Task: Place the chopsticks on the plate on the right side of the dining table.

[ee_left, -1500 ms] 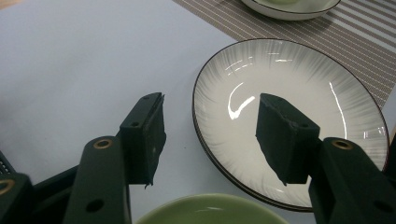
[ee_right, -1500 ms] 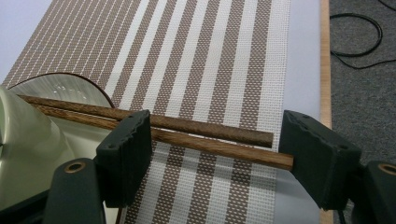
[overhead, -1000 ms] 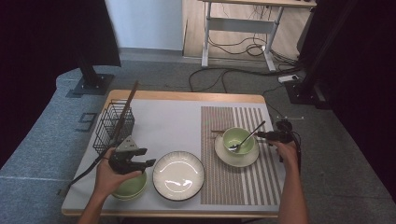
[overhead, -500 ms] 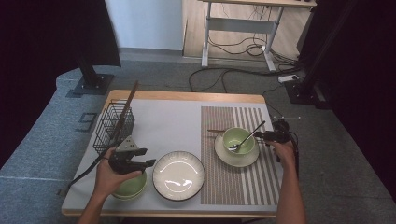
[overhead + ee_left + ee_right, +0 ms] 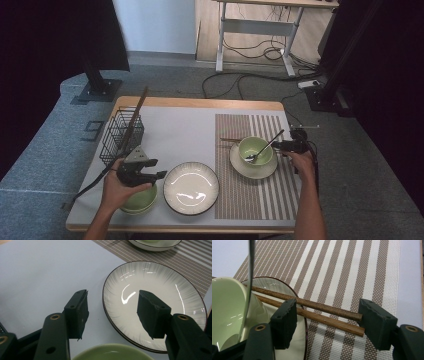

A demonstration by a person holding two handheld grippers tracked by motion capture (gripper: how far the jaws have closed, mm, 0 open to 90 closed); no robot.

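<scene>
My right gripper (image 5: 327, 320) hangs low over the striped placemat (image 5: 352, 277), jaws wide, nothing clamped. The 2 wooden chopsticks (image 5: 324, 312) lie between the pads, one end under or against the saucer (image 5: 298, 322) that carries the green bowl (image 5: 229, 310); I can't tell which. The spoon (image 5: 262, 149) leans out of that bowl toward this gripper.

My left gripper (image 5: 112, 315) is also wide and empty, hovering between the big white plate (image 5: 155, 282) and a second green bowl (image 5: 112, 353) just below it.

Risks as I judge them:
- closing now may catch only 1 stick, the other rolls off
- pads sit near the tips, so the sticks could pivot and drop
- pulling may drag the saucer or tip the bowl
- my knuckles could knock the spoon handle out
</scene>
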